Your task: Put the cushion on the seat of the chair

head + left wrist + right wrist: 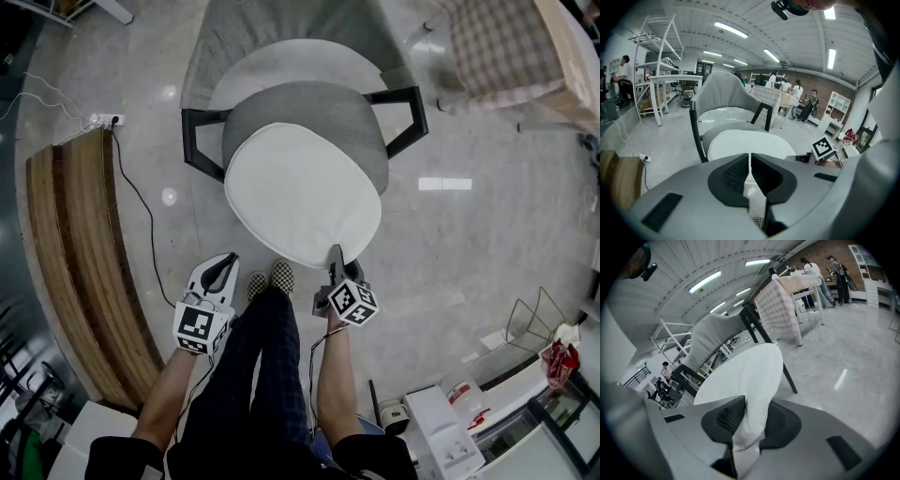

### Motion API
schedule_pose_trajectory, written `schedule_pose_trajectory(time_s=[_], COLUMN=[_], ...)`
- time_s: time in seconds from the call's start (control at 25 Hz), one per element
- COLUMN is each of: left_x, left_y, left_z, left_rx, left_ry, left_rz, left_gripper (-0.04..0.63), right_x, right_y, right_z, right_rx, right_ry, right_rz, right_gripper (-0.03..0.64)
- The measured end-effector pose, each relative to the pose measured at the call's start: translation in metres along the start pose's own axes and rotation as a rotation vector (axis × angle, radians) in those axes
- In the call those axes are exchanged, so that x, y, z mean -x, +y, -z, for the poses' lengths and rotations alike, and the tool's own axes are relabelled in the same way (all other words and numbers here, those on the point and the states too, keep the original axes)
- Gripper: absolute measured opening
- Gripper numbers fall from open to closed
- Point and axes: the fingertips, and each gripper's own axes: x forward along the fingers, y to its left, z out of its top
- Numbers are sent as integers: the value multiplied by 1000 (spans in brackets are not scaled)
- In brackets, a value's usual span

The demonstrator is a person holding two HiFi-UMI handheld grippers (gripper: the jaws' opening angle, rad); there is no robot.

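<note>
A white oval cushion [300, 192] lies on the grey seat [319, 101] of a chair with black arms, and its near edge hangs over the seat's front. My right gripper [335, 255] is at that near edge. In the right gripper view the cushion's edge [754, 376] fills the gap between the pads of the right gripper [752, 417]. My left gripper [223, 264] hangs to the left of the chair, over the floor and apart from the cushion. Its jaws meet with nothing between them, as the left gripper view shows [749, 160], with the cushion [750, 142] ahead of them.
A wooden bench [80, 262] runs along the left, with a power strip [105, 119] and its cable beside it. A piece of furniture under a checked cloth [502, 47] stands at the top right. White equipment [450, 422] and a wire rack [534, 323] are at the bottom right. The person's checkered shoes [272, 277] are just before the chair.
</note>
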Motion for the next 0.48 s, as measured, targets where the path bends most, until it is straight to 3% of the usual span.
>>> schedule_pose_trajectory(time_s=[0.16,0.36,0.48], left_x=[4,3,2], left_y=[-1,-5,-10], left_z=[1,3,4], left_rx=[-2,-2,-6], left_ry=[4,15,17], left_rz=[-1,7,16], left_gripper=[31,31,31], right_x=[3,7,9], right_y=[-2,-15,-20], right_z=[-1,-2,-1], right_rx=[-15,-25,-11], right_ry=[-4,-5,2], right_rz=[14,53,58], right_gripper=[119,222,241])
